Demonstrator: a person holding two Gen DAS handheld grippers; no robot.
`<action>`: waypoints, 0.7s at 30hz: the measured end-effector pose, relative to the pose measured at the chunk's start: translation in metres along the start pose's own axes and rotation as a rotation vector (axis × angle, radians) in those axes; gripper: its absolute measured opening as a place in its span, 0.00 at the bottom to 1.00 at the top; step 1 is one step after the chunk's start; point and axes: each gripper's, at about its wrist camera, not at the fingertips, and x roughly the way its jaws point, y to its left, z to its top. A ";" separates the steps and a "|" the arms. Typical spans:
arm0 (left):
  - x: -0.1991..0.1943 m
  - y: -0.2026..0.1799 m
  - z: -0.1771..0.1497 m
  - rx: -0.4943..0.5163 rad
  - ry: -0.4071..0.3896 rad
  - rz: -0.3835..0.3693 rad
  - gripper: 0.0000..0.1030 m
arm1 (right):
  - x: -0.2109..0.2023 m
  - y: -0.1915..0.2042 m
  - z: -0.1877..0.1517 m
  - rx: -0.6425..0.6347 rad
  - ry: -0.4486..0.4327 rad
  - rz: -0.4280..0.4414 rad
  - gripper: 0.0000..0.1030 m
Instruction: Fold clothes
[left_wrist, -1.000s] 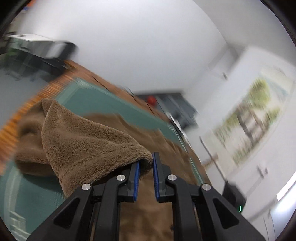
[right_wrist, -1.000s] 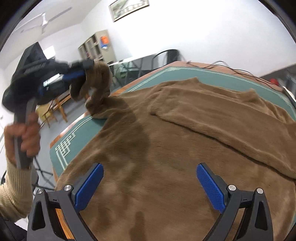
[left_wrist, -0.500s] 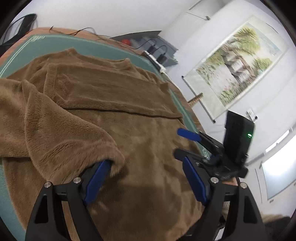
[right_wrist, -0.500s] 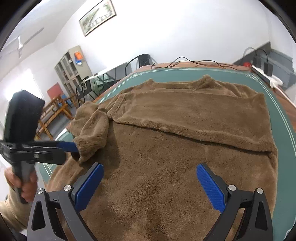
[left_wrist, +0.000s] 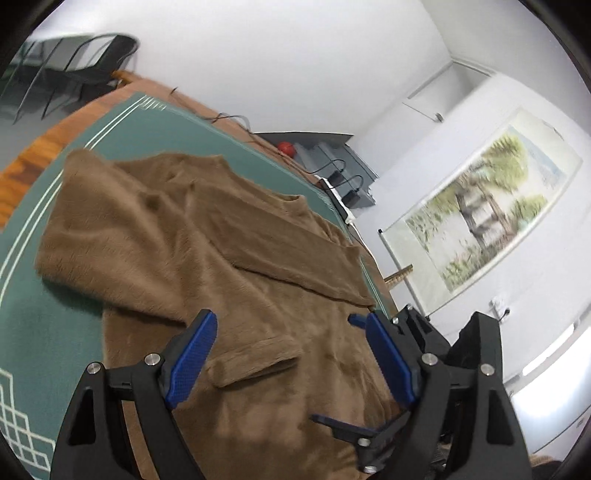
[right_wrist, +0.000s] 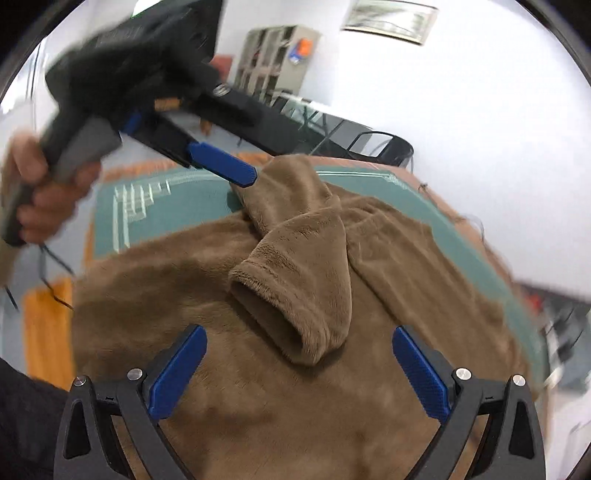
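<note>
The sleeve (right_wrist: 295, 280) is out of the left gripper (left_wrist: 291, 363) now: 1 second ago those blue pads were pinched on its cuff and lifting it off the table, and here it lies dropped across the chest of the garment, with the tongs sprung wide and nothing between them.

Biggest thing first: the green table mat (left_wrist: 33, 306) with its white border lines, spread over a wooden table (left_wrist: 26, 162). On it lies the brown fleece sweater (left_wrist: 240, 258), flat on its front or back, I cannot tell which, collar toward the far edge. 1 sleeve is already folded across the upper body as a long band; the other, just released, doubles back over the shoulder with its open cuff (right_wrist: 269, 314) facing the right gripper (right_wrist: 295, 373). That placement makes sense: both sleeves go inward so the body can be folded next.

Right gripper, also spread wide and empty, hovers low over the sweater's lower half, tilted down at the cloth, cuff lying just ahead of its pads. The left one shows in the right wrist view too, held by a hand (right_wrist: 48, 199) at upper left, its fingers aimed across toward the shoulder. Judging from this, the next step is likely to take the hem.
</note>
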 end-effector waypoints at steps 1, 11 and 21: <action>0.000 0.007 -0.001 -0.019 -0.003 0.002 0.83 | 0.007 0.004 0.004 -0.030 0.021 -0.022 0.99; -0.015 0.064 -0.002 -0.170 -0.039 0.030 0.83 | 0.056 0.044 0.019 -0.322 0.136 -0.221 0.55; -0.009 0.076 0.001 -0.203 -0.037 0.047 0.83 | 0.057 0.044 0.023 -0.239 0.083 -0.123 0.16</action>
